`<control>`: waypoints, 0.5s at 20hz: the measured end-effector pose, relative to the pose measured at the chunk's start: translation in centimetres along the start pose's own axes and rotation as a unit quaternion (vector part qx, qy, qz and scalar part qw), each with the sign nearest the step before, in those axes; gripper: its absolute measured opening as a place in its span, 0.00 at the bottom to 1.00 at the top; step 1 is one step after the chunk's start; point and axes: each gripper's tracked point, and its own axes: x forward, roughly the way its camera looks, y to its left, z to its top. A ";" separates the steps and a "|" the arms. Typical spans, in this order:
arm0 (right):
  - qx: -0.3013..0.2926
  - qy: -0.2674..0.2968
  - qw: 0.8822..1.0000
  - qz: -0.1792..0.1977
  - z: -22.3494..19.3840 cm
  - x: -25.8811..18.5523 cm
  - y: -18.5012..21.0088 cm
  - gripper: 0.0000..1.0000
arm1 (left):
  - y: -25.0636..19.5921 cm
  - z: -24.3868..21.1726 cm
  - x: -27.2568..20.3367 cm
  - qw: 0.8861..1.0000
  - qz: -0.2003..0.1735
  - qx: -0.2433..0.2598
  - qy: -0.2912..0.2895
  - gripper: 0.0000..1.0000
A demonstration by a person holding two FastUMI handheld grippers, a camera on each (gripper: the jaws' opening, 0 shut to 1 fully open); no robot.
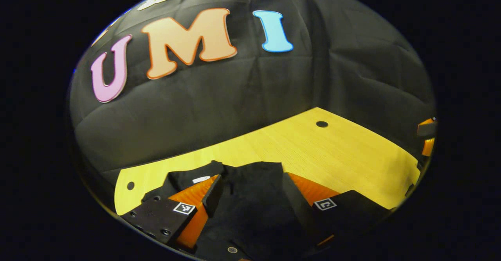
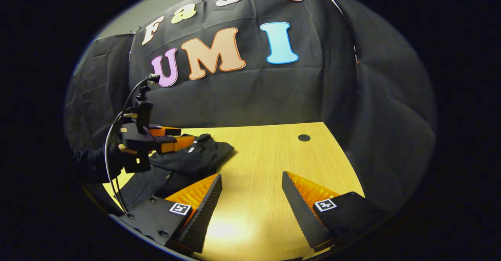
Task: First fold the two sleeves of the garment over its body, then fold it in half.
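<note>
- Meanwhile, in the left gripper view, the left gripper [image 1: 250, 192] rides with black cloth of the garment [image 1: 254, 198] bunched between its two fingers, which press in on it from either side; the fabric fills the gap and spills down toward the camera.
- A small pale tag on the garment shows just past the tip of the near-side finger [image 1: 213, 196], and a dark button sits low in the cloth close to the camera.
- Beyond the fingertips, the wooden table [image 1: 332, 151] runs bare to the black booth wall, with a dark round hole in it ahead and to the right.
- In the right gripper view, the right gripper [image 2: 252, 204] hangs with its jaws spread wide, nothing between them but tabletop.
- Ahead and to its left, the garment [image 2: 188, 159] lies rumpled in a dark heap, part of it lifted off the table [image 2: 274, 155].
- The left gripper [image 2: 188, 141] is at the heap's top, held by a hand [image 2: 127, 149] in a dark sleeve, a cable looping from its body.
</note>
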 end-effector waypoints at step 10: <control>-0.017 -0.022 0.998 0.052 0.6 0.0 6.5 0.98 | 9.8 -3.5 -12.0 0.992 0.111 -0.066 -0.007 0.95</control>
